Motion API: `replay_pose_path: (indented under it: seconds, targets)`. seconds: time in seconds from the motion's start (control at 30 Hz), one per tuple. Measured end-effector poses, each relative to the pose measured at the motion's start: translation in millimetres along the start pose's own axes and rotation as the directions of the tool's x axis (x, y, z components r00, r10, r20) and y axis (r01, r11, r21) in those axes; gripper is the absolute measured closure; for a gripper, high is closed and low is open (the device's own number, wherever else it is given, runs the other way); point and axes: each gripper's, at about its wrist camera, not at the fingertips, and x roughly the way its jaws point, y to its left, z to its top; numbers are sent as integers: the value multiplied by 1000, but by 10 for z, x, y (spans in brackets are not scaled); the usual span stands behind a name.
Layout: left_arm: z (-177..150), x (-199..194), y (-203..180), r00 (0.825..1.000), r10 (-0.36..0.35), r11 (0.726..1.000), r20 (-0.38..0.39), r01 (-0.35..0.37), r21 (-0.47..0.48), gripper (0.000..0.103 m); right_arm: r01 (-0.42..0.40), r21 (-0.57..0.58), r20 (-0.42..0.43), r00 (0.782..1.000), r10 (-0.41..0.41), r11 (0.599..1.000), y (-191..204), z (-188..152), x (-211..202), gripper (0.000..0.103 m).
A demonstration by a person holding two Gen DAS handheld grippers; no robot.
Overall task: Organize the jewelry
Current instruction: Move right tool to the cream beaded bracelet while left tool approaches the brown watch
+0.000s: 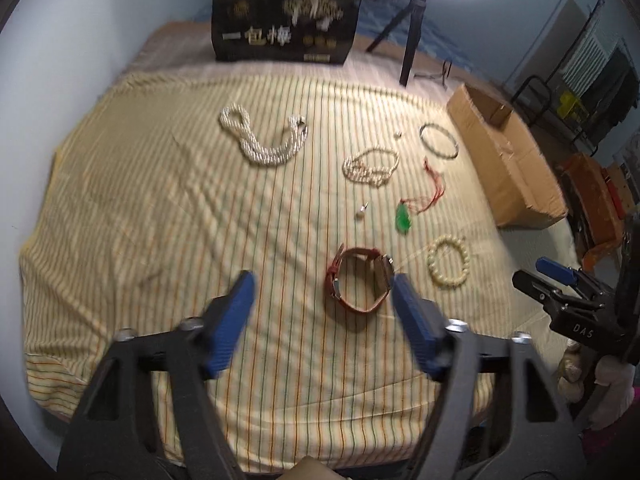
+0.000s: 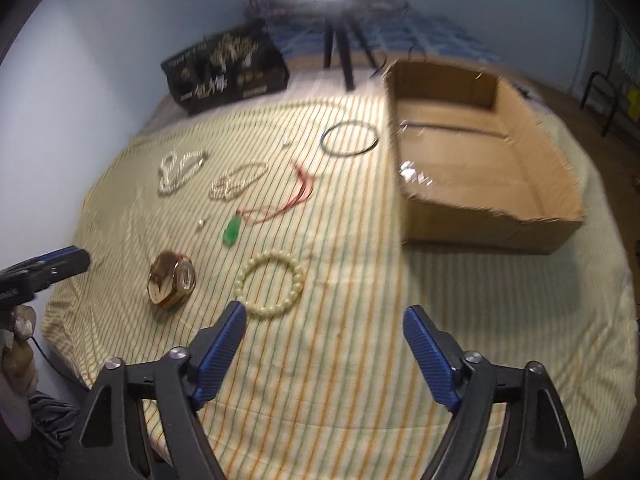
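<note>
My left claw (image 1: 324, 288) wide over the watch (image 1: 358, 280), strap seen here only, right claw (image 2: 324, 320) wide beside it, box (image 2: 480, 184) interior visible there alone.

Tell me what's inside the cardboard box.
In the right wrist view the cardboard box holds a small glinting, blurred item near its left wall; the remaining visible floor looks bare. The near wall hides the floor just behind it.
</note>
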Motion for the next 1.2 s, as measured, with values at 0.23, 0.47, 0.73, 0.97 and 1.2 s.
replay_pose_path:
  seconds: [0.23, 0.47, 0.73, 0.97, 1.2]
  targets:
    - [8, 372, -27, 994, -41, 998, -105, 36, -42, 56, -61, 67, -89, 994, 67, 996, 37, 79, 263, 49]
    - [47, 544, 54, 991, -37, 994, -131, 24, -103, 63, -97, 124, -131, 985, 113, 987, 42, 112, 485, 65]
    - [57, 678, 88, 984, -66, 989, -163, 43, -142, 68, -111, 171, -151, 979, 137, 979, 60, 145, 633, 70]
    - [41, 790, 80, 981, -60, 990, -184, 34, -137, 75, -84, 163, -160, 981, 110, 983, 92, 164, 722, 75]
    - [17, 880, 53, 982, -35, 993, -188, 13, -117, 87, -31, 77, -154, 987, 42, 997, 189, 165, 771, 96]
